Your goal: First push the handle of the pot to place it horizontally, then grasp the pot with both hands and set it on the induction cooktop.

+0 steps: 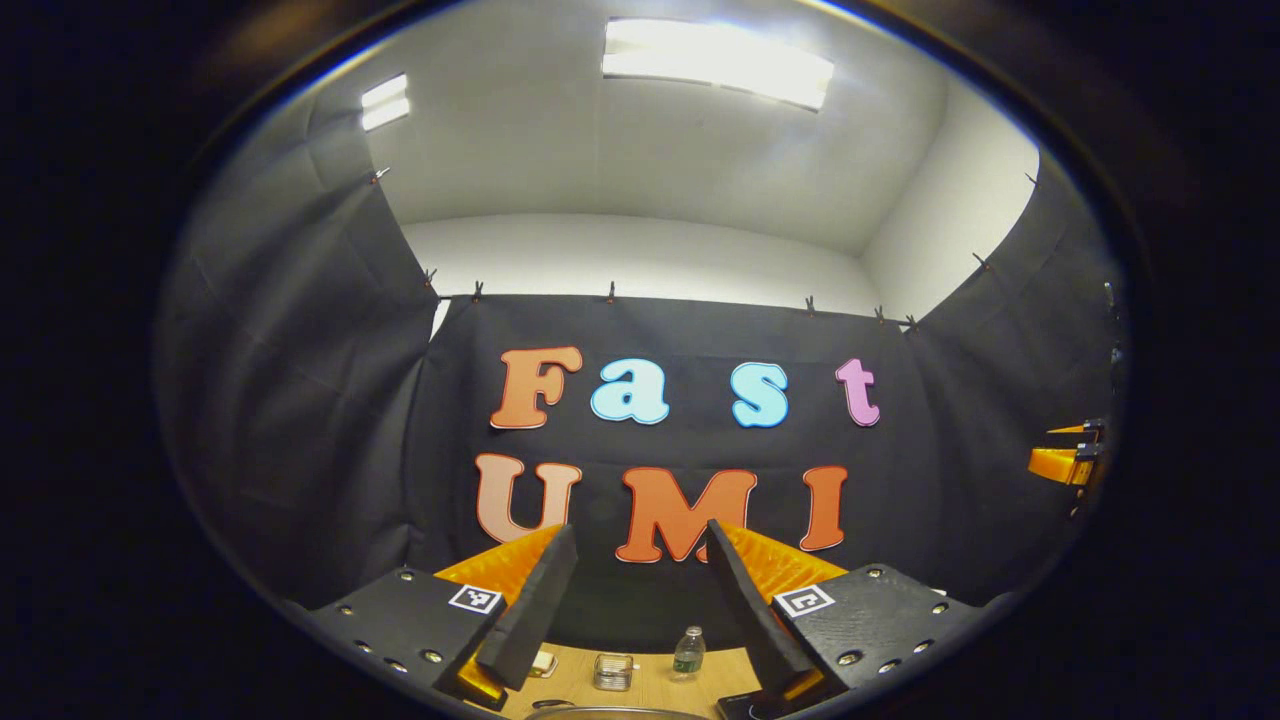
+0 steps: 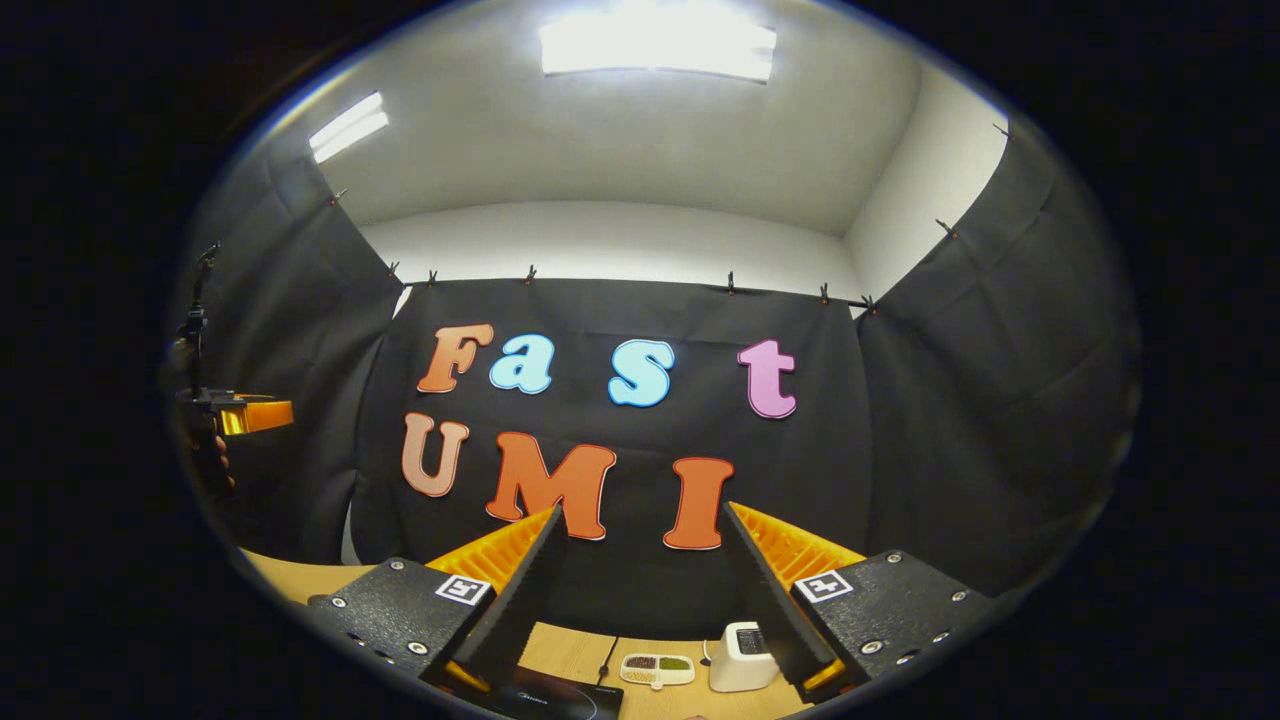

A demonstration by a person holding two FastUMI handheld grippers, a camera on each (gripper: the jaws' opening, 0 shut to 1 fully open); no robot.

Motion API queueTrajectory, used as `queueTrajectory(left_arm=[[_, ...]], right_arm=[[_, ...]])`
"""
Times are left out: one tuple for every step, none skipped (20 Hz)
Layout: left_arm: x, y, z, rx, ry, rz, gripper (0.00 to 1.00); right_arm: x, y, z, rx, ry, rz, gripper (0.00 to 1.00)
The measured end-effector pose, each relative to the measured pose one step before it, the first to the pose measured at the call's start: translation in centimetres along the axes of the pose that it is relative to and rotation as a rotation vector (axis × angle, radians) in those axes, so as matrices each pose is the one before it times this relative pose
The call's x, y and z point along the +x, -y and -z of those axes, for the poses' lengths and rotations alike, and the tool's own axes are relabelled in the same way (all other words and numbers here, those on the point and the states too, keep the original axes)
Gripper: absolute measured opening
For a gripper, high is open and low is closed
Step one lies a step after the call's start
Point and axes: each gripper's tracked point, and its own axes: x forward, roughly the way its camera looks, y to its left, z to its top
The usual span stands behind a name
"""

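Across the bottom of both views runs the pale wooden table (image 2: 570, 650), and that is where my attention goes, since both grippers are raised and aimed at the booth wall rather than down at the work. Low in the left gripper view, a thin curved grey metal rim (image 1: 610, 712) peeks in at the very edge; I judge it to be the pot, lying below and just ahead of the left gripper (image 1: 640, 590). Its handle is out of sight, so I cannot tell which way its long axis runs. At the foot of the right gripper view sits a dark glossy flat slab (image 2: 555, 700), which I take for the induction cooktop, under the right gripper (image 2: 640, 580). My left hand therefore looks the nearer one for the push, and it would have to tip down first.

Both pairs of fingers stand wide apart with nothing between them. Smaller things sit farther back: a white boxy appliance (image 2: 742, 657), a clear plastic bottle (image 1: 688, 650), a small glass container (image 1: 613, 671).
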Motion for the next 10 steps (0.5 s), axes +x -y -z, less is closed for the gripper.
queueTrajectory(left_arm=[[0.008,0.293,0.728,-0.00535,-0.01692,0.0126,0.83],[0.089,0.247,1.032,-0.00291,-0.02405,0.01294,0.83],[0.029,0.255,0.991,0.00136,-0.02885,0.01117,0.83],[0.057,0.214,1.116,0.00559,-0.03358,0.0107,0.83],[0.166,0.402,1.178,0.00826,-0.03752,0.01316,0.83],[0.157,0.514,1.273,0.01246,-0.03994,0.02006,0.83],[0.249,0.461,1.222,0.01609,-0.03539,0.01982,0.83],[0.135,0.465,1.263,0.01815,-0.03508,0.01615,0.83],[0.074,0.696,1.468,0.02141,-0.0383,0.01718,0.83],[0.133,0.582,1.454,0.02313,-0.04455,0.0197,0.84]], right_arm=[[-0.115,-0.288,0.296,0.00076,0.00034,-0.01268,0.95],[-0.022,-0.035,0.459,-0.00282,-0.00232,-0.00606,0.95],[-0.161,0.06,0.463,-0.00808,-0.00606,-0.00146,0.95],[-0.145,-0.015,0.467,-0.01034,-0.0042,-0.00029,0.95],[-0.087,-0.1,0.432,-0.01098,-0.00254,-0.00128,0.96],[-0.172,-0.119,0.405,-0.00896,0.00009,0.00118,0.95],[-0.063,-0.081,0.377,-0.00828,0.00145,0.00237,0.95],[-0.124,0.04,0.46,-0.00889,0.00226,0.00482,0.95],[-0.103,0.008,0.499,-0.00775,0.00003,0.00714,0.95],[-0.047,-0.03,0.663,-0.00456,-0.00685,0.00595,0.95]])
